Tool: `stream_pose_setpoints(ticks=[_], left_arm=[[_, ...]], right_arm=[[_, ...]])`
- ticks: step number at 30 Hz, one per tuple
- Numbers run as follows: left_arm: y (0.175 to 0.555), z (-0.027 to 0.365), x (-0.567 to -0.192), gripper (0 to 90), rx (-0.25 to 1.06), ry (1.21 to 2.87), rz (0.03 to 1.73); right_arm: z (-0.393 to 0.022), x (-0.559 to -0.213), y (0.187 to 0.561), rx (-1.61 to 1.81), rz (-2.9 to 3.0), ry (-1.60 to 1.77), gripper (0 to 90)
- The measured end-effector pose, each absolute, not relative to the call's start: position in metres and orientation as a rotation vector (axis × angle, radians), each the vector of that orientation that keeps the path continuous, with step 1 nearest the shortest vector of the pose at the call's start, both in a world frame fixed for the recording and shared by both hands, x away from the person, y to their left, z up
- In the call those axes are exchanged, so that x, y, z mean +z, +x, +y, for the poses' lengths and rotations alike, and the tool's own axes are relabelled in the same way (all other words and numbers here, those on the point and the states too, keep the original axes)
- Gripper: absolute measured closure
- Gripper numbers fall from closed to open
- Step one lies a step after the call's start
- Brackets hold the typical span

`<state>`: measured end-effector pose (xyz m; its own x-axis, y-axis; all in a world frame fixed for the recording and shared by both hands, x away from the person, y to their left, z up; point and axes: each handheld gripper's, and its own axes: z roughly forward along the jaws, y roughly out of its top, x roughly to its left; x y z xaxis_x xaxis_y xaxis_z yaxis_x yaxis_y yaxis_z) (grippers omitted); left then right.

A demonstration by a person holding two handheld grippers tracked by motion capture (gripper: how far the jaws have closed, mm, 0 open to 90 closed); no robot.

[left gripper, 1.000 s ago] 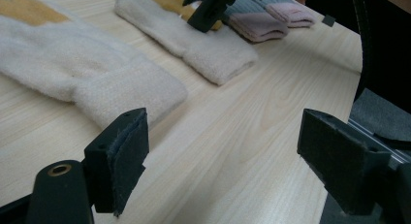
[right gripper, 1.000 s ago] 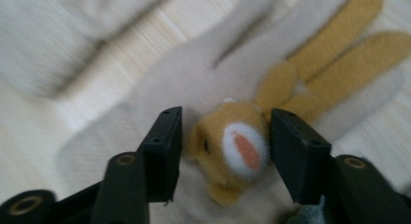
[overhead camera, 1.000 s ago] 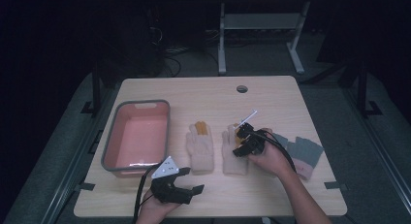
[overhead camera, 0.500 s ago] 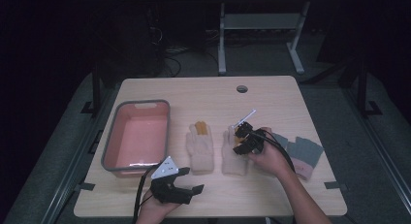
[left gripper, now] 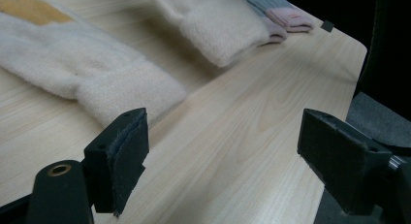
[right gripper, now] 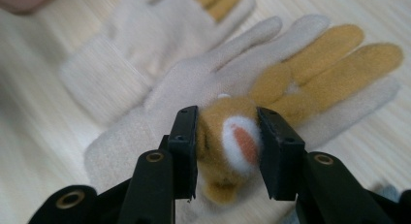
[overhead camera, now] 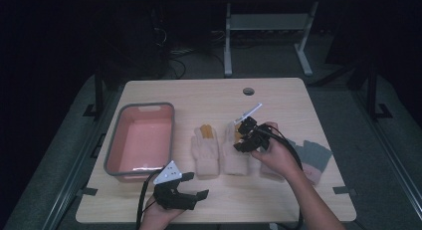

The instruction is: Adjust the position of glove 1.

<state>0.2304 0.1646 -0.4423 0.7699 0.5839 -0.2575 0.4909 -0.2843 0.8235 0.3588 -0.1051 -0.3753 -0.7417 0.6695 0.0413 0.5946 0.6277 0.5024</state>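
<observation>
Two cream gloves lay mid-worktop, a grey pair near the right edge (overhead camera: 313,155). The right tool (right gripper: 228,146) had just closed on the right-hand cream glove (right gripper: 232,88), pinching its tan patch. The left tool (left gripper: 223,156) gaped empty by the near edge.

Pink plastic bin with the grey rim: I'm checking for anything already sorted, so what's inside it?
The pink plastic bin holds nothing visible: only its bare pink floor shows. Its near inner wall is hidden by the rim.
</observation>
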Motion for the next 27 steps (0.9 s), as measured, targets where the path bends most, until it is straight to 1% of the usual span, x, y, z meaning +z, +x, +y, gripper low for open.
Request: stream_pose_setpoints(ticks=[8,21,27], left_arm=[[0.23,0.165,-0.442,18.5,0.117,1.933,0.825],[0.229,0.165,-0.441,18.5,0.108,1.925,0.827],[0.23,0.165,-0.442,18.5,0.103,1.924,0.829]], right_arm=[[-0.085,-0.364,0.36,0.768,2.722,0.999,62.0],[-0.039,-0.369,0.373,0.786,2.778,0.902,61.9],[-0.024,-0.374,0.376,0.77,2.799,0.862,61.8]])
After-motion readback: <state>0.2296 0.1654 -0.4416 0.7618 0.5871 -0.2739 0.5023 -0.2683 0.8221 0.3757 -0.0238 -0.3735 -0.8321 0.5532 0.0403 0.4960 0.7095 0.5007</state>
